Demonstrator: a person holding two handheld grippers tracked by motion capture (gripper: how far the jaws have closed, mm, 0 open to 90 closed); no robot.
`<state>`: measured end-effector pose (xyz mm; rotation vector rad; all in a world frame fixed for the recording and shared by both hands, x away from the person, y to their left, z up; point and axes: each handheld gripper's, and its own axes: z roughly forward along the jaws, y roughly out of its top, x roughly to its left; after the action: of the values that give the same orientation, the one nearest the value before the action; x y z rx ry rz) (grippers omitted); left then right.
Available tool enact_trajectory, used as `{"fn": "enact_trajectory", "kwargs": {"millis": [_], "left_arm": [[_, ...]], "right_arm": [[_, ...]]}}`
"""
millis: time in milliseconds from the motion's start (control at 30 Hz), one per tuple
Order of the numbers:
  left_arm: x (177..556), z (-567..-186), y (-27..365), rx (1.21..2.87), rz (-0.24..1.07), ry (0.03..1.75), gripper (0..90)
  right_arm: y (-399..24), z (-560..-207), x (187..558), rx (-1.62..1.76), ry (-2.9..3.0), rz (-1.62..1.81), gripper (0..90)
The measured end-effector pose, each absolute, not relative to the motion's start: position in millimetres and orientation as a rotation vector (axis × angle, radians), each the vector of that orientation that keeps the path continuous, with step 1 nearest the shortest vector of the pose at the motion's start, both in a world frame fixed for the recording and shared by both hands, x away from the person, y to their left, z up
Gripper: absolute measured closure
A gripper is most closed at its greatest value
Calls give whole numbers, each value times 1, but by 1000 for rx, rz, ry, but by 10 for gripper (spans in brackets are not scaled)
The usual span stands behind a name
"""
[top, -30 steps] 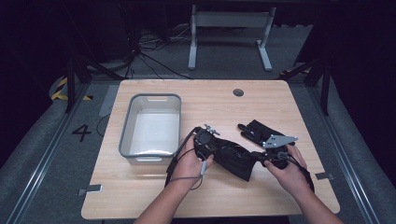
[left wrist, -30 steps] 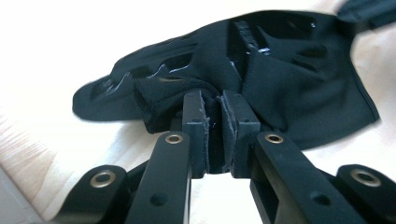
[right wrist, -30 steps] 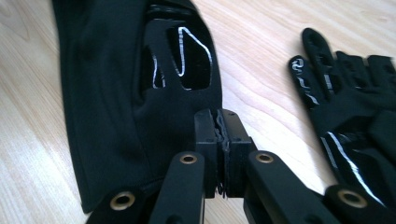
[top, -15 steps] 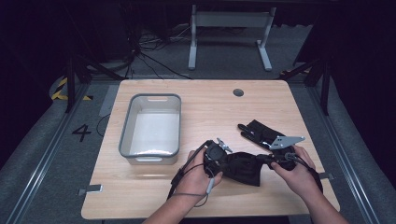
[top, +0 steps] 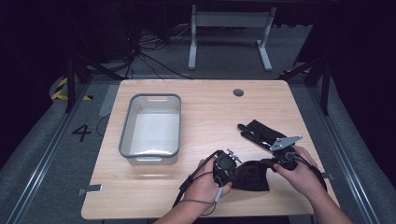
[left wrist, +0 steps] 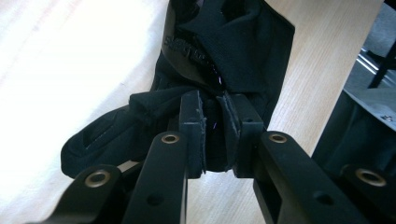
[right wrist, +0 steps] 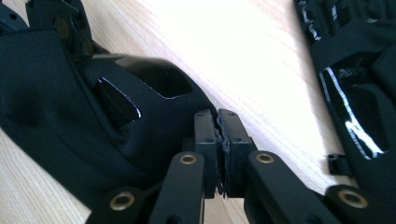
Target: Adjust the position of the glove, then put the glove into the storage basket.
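Tools [top: 252, 168] over pale wooden table [top: 205, 112]

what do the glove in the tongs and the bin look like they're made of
The held glove looks like soft matte black fabric: it creases and bunches at the pinch, with glossy rubbery patches that catch light. The bin looks like hard grey plastic, judging by its smooth moulded rim and rounded corners.

Overhead view facing forward, gripper views close, apparently sharing black glove [top: 252, 175]

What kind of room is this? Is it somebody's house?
Probably a lab or workshop, not a house: a bare wooden table on a dark floor, loose cables behind it, and yellow-black hazard tape beside a painted number 4.
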<state>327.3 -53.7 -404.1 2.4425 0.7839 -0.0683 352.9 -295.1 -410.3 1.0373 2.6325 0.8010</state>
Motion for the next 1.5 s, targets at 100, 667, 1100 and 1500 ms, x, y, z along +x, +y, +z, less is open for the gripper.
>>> {"fn": "enact_trajectory", "kwargs": {"millis": [100,667,1100,1500], "left_arm": [[329,-405,-53,2437,-97,786,711],[343,-381,-20,2313,-59,846,583],[351,-367,0,2278,30,880,574],[363,-360,26,2277,105,869,549]], "right_arm": [[-295,-415,355,1032,2643,785,877],[-307,-409,355,1058,2589,773,814],[-317,-393,346,1085,2518,859,789],[-330,-385,349,1129,2470,923,752]]}}
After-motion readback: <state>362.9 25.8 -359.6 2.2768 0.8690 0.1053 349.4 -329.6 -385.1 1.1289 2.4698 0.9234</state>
